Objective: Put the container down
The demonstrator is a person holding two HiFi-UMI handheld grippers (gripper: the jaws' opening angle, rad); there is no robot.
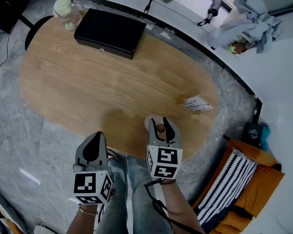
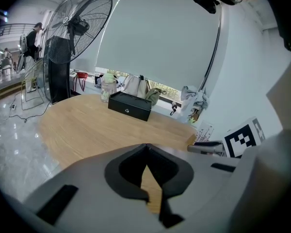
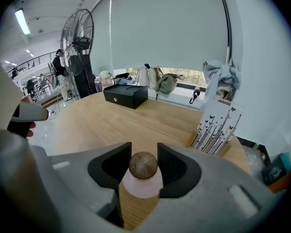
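The small pink container (image 3: 142, 184) with a round brown knob (image 3: 143, 164) sits on the wooden table (image 1: 112, 82), close to the near edge and a bit to the right. The right gripper (image 1: 161, 125) has its fingers open, one on each side of the knob, not squeezing it. The left gripper (image 2: 146, 148) is closed tight with nothing in it.

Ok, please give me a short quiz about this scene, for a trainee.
1. True or false: the black box lies on the table.
2. What stands between the jaws of the right tool? A) the black box B) the small container C) nothing
3. Fill in: the left tool is ___ and empty.
Key: 1 true; 2 B; 3 shut.
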